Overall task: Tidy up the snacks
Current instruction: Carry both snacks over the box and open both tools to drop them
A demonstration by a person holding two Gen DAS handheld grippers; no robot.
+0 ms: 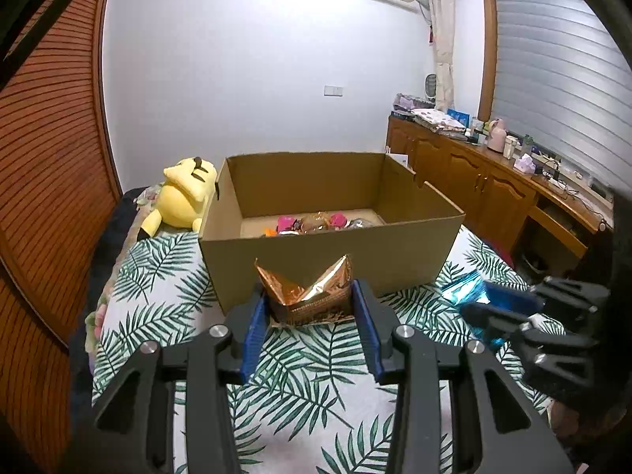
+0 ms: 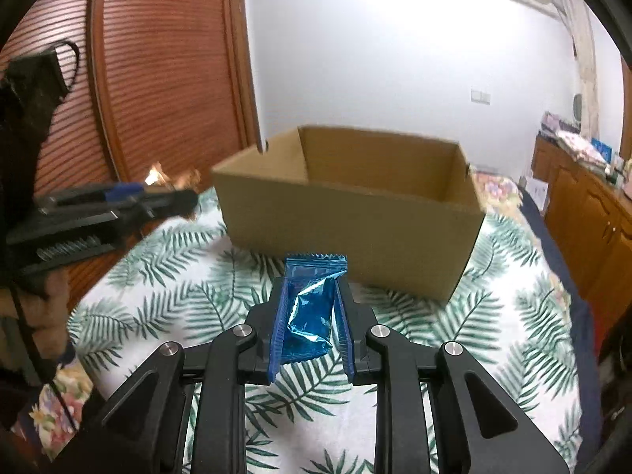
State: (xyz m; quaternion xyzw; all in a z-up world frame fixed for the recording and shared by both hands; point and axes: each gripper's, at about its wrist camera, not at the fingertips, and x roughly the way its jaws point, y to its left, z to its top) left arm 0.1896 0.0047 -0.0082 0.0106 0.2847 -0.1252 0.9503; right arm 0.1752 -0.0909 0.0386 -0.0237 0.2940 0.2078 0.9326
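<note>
My left gripper (image 1: 310, 296) is shut on a gold-brown foil snack packet (image 1: 308, 290), held above the bed just in front of the open cardboard box (image 1: 328, 260). Several pink and orange snacks (image 1: 312, 223) lie on the box floor. My right gripper (image 2: 310, 308) is shut on a crumpled blue foil snack packet (image 2: 308, 312), also in front of the box (image 2: 355, 229). The right gripper shows at the right of the left wrist view (image 1: 513, 308), and the left gripper shows at the left of the right wrist view (image 2: 158, 193).
The box stands on a bed with a leaf-print cover (image 1: 158, 276). A yellow plush toy (image 1: 183, 197) lies left of the box. A wooden slatted wardrobe (image 1: 47, 150) is on the left. A wooden sideboard (image 1: 493, 181) with clutter runs along the right.
</note>
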